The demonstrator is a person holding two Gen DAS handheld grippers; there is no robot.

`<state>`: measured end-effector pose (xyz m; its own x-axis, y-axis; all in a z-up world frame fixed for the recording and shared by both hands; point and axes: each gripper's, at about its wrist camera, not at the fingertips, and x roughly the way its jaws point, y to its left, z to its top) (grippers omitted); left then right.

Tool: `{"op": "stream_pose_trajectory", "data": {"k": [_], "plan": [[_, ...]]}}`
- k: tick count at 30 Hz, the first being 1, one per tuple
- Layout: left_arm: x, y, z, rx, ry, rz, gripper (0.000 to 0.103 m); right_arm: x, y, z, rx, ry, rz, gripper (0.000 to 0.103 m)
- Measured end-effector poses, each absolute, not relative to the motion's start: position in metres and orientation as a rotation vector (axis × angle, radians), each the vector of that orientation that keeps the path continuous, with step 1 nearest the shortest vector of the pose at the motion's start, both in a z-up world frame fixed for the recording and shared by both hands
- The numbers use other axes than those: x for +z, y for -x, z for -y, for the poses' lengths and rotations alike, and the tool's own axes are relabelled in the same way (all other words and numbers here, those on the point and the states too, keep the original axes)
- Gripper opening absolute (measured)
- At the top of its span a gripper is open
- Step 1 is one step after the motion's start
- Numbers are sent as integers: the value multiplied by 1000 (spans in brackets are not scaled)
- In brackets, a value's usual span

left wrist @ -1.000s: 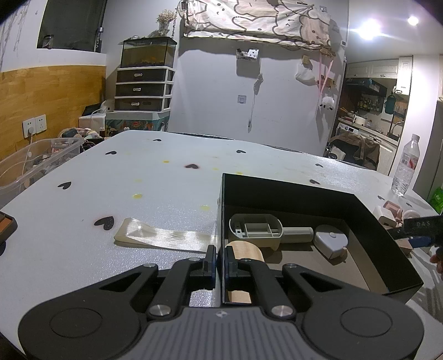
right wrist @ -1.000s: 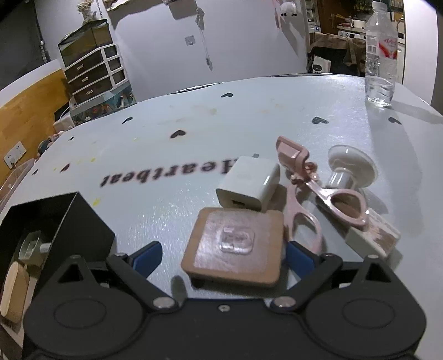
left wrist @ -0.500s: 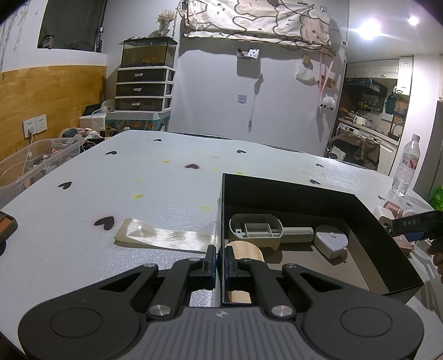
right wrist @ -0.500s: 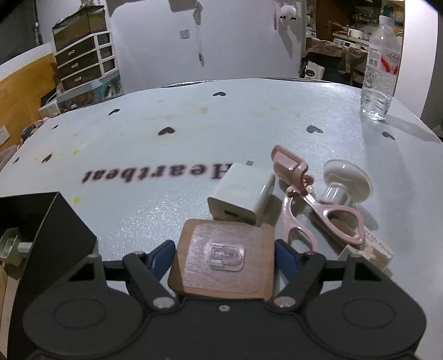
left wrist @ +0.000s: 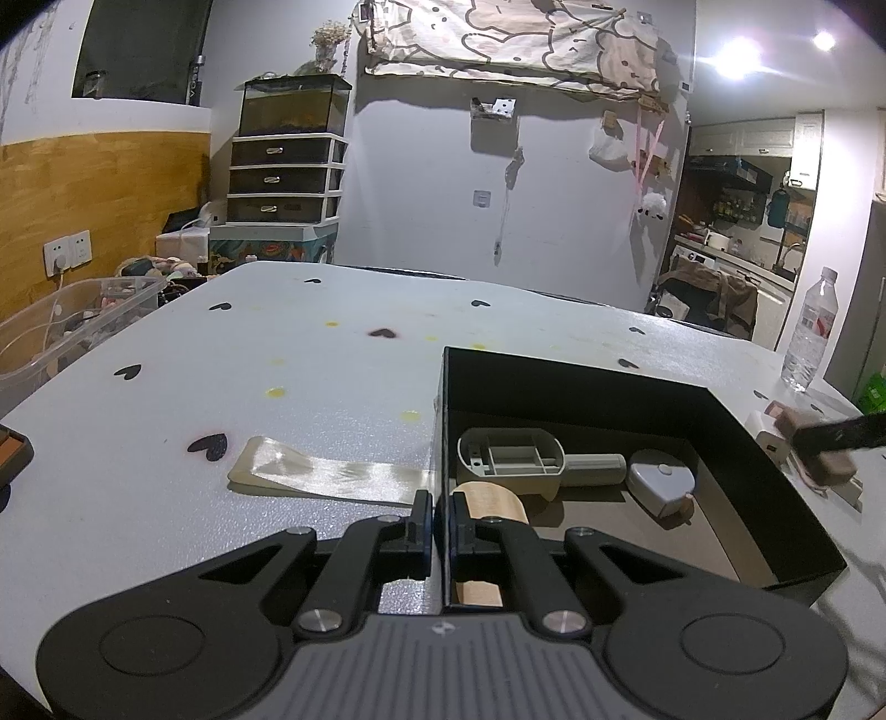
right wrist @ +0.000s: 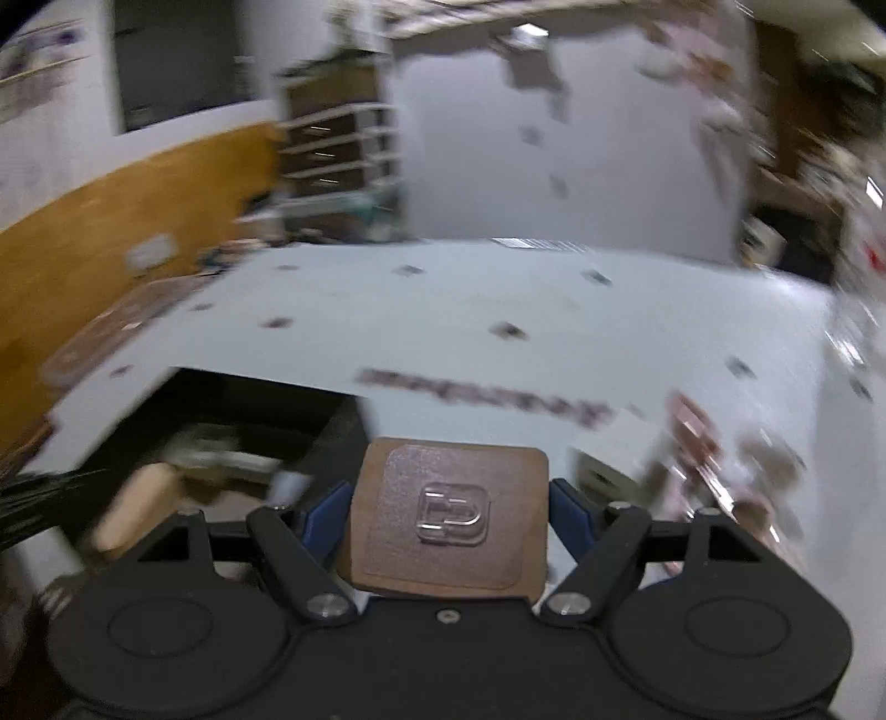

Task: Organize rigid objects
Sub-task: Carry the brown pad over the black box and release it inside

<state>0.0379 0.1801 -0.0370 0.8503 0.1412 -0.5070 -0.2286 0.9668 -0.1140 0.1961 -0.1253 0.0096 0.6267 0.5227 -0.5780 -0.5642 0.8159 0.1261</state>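
Lifted off the table since the earlier frame, the brown square adhesive hook (right wrist: pixel 451 512) sits clamped in my right gripper (right wrist: pixel 451 512), whose jaws just closed on it, heading for the black box (left wrist: pixel 720 412). My left gripper (left wrist: pixel 441 523) pinches the box wall, steadying it.

A pale grey wall (left wrist: pixel 432 183) is seen behind the white heart-printed table top (left wrist: pixel 310 365). A wood-panelled lower wall (left wrist: pixel 99 199) with white sockets (left wrist: pixel 67 253) is set at the left. A glass tank (left wrist: pixel 295 105) is stacked on dark plastic drawers (left wrist: pixel 285 180). A cartoon-printed cloth (left wrist: pixel 515 39) is hung above, and two bright ceiling lamps (left wrist: pixel 739 55) are lit over the kitchen doorway (left wrist: pixel 736 232)
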Motion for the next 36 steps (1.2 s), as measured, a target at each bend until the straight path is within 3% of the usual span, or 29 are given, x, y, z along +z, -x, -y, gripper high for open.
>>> {"op": "stream_pose_trajectory", "data": {"k": [5,20,36], "plan": [[-37,-38,-180,197,173,-519,5,28,-183,96,763,82,-626,78],[-37,-38,-180,196,172,-519,5,-3,-182,-16,740,30,-935,78],[-37,-39,-180,193,171,-519,6,-25,-198,-46,604,-31,-1078,78]]}}
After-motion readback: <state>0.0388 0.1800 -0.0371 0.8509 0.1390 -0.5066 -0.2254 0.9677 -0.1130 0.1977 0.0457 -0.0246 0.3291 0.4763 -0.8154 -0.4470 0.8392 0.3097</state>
